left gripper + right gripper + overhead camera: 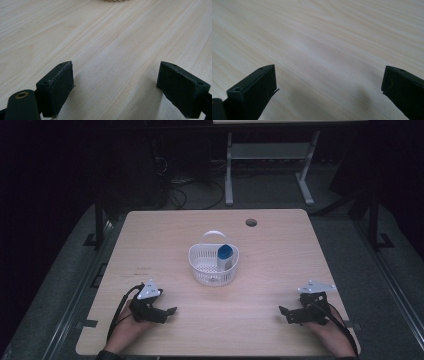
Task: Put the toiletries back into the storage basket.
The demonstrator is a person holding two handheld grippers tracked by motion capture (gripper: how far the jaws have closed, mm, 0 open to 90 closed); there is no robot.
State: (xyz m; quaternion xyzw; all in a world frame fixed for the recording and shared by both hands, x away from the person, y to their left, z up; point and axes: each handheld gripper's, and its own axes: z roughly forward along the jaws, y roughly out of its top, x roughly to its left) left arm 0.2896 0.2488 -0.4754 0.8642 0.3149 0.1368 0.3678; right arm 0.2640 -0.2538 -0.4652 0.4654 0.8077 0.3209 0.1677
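A white plastic basket (206, 270) with a handle stands at the middle of the wooden table (165, 235). Inside it, at its right side, stands a small clear bottle with a blue cap (225, 255). My left gripper (169, 312) rests low over the table near the front left, open, nothing between its jaws. In the left gripper view the gripper (115, 87) points at bare wood, with the basket's base (113, 0) just at the top edge. My right gripper (285, 314) sits near the front right, open and empty. The right gripper view has the gripper (329, 91) wide over blurred wood.
A round cable hole (251, 222) lies near the table's far edge. Beyond the table stand a grey desk frame (229, 170) and cables on a dark floor. Both hands rest at the table's front edge.
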